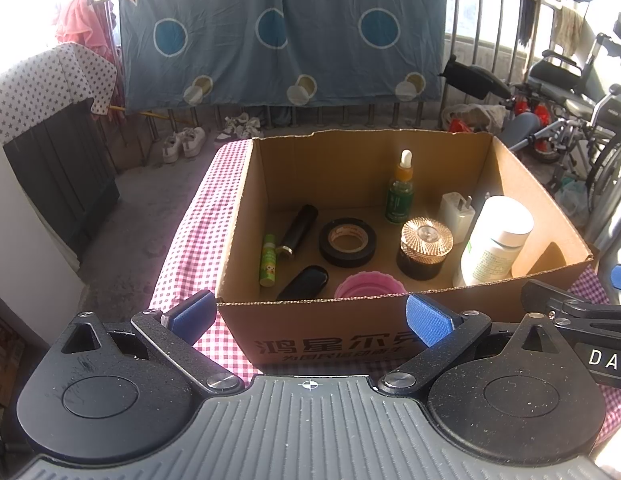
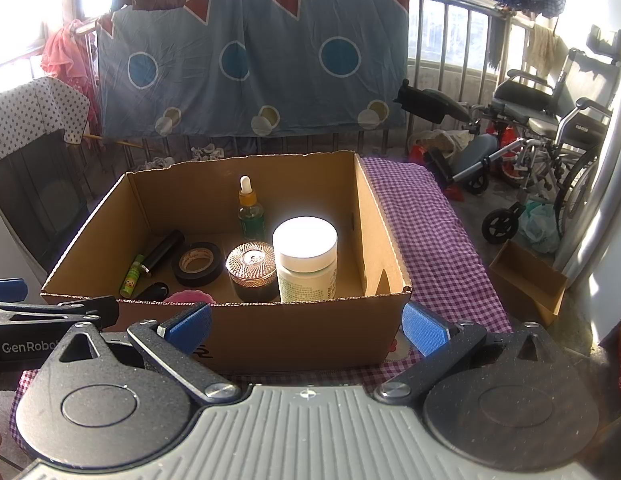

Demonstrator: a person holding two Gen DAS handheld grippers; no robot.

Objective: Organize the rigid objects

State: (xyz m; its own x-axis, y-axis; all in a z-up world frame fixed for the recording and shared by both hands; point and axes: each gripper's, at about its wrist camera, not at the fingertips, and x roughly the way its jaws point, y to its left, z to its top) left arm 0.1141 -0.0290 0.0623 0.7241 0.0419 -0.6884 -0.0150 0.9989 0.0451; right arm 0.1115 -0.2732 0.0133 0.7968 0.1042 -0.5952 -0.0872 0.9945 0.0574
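An open cardboard box (image 1: pixel 350 320) (image 2: pixel 294 332) stands on the checked tablecloth (image 1: pixel 206 208) (image 2: pixel 430 216). Inside it are a dropper bottle (image 1: pixel 400 192) (image 2: pixel 250 212), a black tape roll (image 1: pixel 347 242) (image 2: pixel 197 263), a gold-lidded jar (image 1: pixel 424 248) (image 2: pixel 251 270), a white bottle (image 1: pixel 496 240) (image 2: pixel 306 258), a white plug (image 1: pixel 456 212), a black tube (image 1: pixel 298 230), a green stick (image 1: pixel 267 260), a black case (image 1: pixel 304 282) and a pink cup (image 1: pixel 368 285). My left gripper (image 1: pixel 310 314) and right gripper (image 2: pixel 306 320) are open and empty, in front of the box's near wall.
A blue patterned sheet (image 1: pixel 282 36) hangs on the railing behind. Wheelchairs (image 2: pixel 542 136) stand at the right. A small cardboard box (image 2: pixel 526 280) lies on the floor right of the table. Shoes (image 1: pixel 182 142) lie on the floor at the left.
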